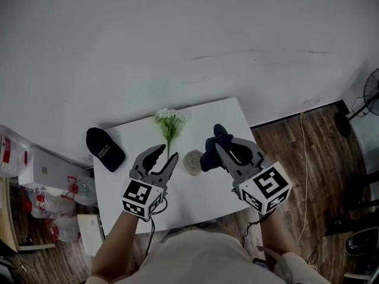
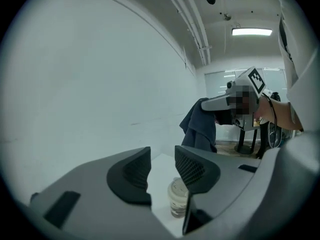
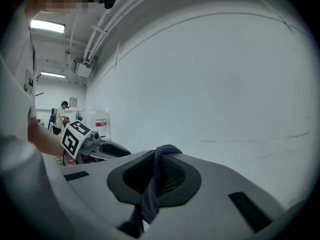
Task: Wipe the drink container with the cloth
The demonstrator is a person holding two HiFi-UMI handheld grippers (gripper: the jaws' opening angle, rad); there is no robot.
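A lidded clear drink cup [image 1: 192, 162] stands upright near the middle of the white table [image 1: 207, 197]. My left gripper [image 1: 167, 154] hovers just left of the cup and above it, its jaws apart with nothing between them. In the left gripper view the cup [image 2: 177, 198] shows below the gap between the jaws [image 2: 162, 156]. My right gripper [image 1: 222, 142] is raised to the right of the cup, shut on a dark blue cloth [image 1: 211, 152] that hangs from its tips. The right gripper view shows the cloth [image 3: 152, 194] pinched between the pads.
A black cap [image 1: 105, 148] lies at the table's left edge. A sprig of white flowers [image 1: 169, 123] lies at the far side, behind the cup. Wooden floor and a fan [image 1: 370, 93] are to the right, and cluttered shelves [image 1: 35, 170] to the left.
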